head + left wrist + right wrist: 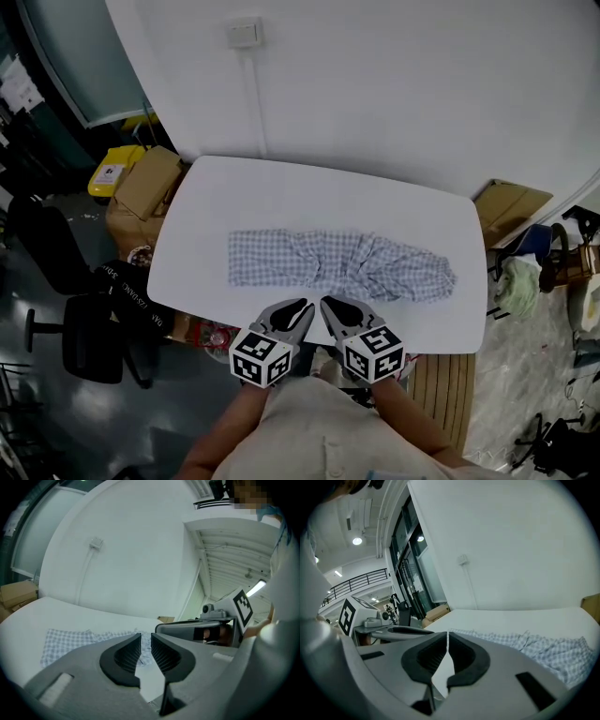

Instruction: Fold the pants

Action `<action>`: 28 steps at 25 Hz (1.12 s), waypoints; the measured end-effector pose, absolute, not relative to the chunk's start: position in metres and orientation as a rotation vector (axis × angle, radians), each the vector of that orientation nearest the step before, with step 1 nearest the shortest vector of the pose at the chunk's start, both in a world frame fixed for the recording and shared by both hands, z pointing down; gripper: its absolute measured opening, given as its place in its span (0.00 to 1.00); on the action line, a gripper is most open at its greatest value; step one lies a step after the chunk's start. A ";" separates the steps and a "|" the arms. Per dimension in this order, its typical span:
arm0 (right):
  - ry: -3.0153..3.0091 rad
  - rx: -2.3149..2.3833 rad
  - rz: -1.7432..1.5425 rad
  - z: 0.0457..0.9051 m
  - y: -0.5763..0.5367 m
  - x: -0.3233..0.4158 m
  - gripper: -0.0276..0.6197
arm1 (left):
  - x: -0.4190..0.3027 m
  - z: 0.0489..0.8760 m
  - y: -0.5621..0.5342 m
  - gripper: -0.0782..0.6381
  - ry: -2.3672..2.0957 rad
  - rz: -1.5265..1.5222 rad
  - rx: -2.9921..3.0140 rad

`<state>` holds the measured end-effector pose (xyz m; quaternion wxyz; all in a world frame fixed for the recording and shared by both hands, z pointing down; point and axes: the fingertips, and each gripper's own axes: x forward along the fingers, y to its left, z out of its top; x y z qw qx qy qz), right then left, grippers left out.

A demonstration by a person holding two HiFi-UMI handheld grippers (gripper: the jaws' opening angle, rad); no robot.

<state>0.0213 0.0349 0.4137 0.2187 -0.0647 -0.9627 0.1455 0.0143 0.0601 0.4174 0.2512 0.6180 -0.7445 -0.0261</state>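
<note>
The pants [342, 265] are thin checked cloth, crumpled, on a smooth matt white table [216, 197].

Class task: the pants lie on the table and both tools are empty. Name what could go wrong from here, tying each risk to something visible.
1. The pants are bunched through the middle; folding them unsmoothed would likely give a lopsided fold.
2. The right tool is shut and the left tool barely apart; reaching the cloth like that may push it rather than grip it.
3. Both tools sit close together, so they could collide.
</note>
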 end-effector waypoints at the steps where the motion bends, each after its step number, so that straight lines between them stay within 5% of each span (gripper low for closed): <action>1: -2.664 -0.187 0.402 0.413 0.032 0.019 0.07 | 0.012 0.417 0.058 0.18 -2.028 -0.069 1.677; 28: -2.541 -0.380 0.251 0.442 0.048 -0.070 0.07 | -0.081 0.437 0.083 0.22 -2.102 -0.084 1.504</action>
